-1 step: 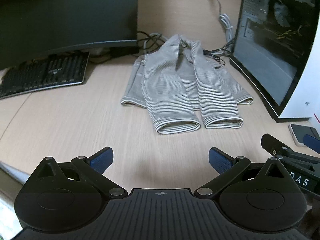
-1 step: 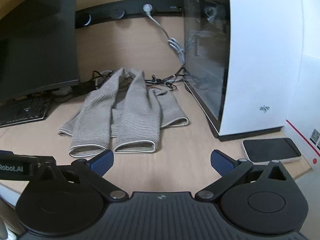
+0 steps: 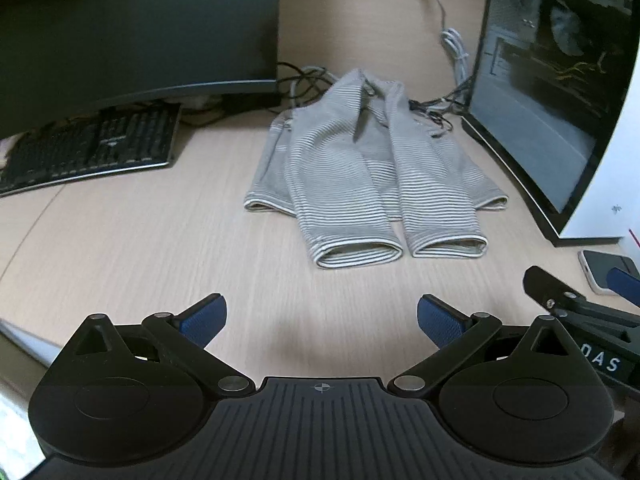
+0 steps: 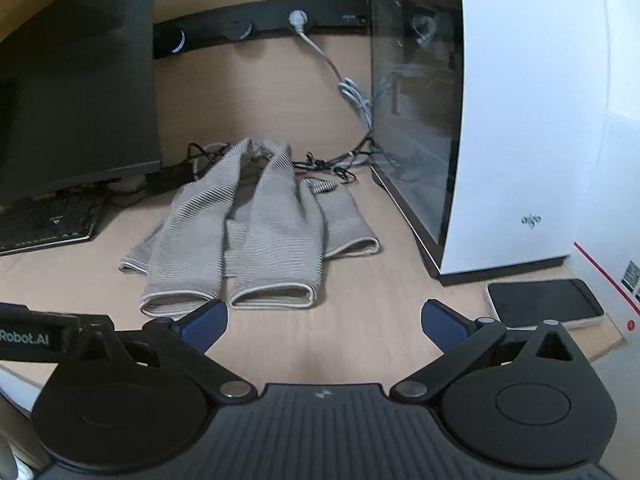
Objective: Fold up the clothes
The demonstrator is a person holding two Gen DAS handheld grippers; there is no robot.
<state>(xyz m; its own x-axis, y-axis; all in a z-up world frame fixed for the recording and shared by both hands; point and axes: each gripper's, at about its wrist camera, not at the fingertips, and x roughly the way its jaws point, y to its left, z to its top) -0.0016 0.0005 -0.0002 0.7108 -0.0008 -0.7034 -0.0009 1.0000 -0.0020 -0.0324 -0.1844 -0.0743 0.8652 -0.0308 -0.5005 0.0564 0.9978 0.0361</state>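
A grey-and-white striped garment (image 3: pixel 360 184) lies flat on the wooden desk (image 3: pixel 140 248), its two sleeves folded forward with the cuffs toward me; it also shows in the right wrist view (image 4: pixel 248 236). My left gripper (image 3: pixel 320 322) is open and empty, hovering over bare desk short of the cuffs. My right gripper (image 4: pixel 324 324) is open and empty, just short of the right cuff (image 4: pixel 272 296). Part of the right gripper shows at the right edge of the left wrist view (image 3: pixel 580 308).
A monitor (image 3: pixel 132 28) and a keyboard (image 3: pixel 88 148) stand at the left. A white PC case with a glass side (image 4: pixel 480 120) stands at the right, cables (image 4: pixel 340 160) behind the garment. A phone (image 4: pixel 544 304) lies at the right front beside a white box (image 4: pixel 616 264).
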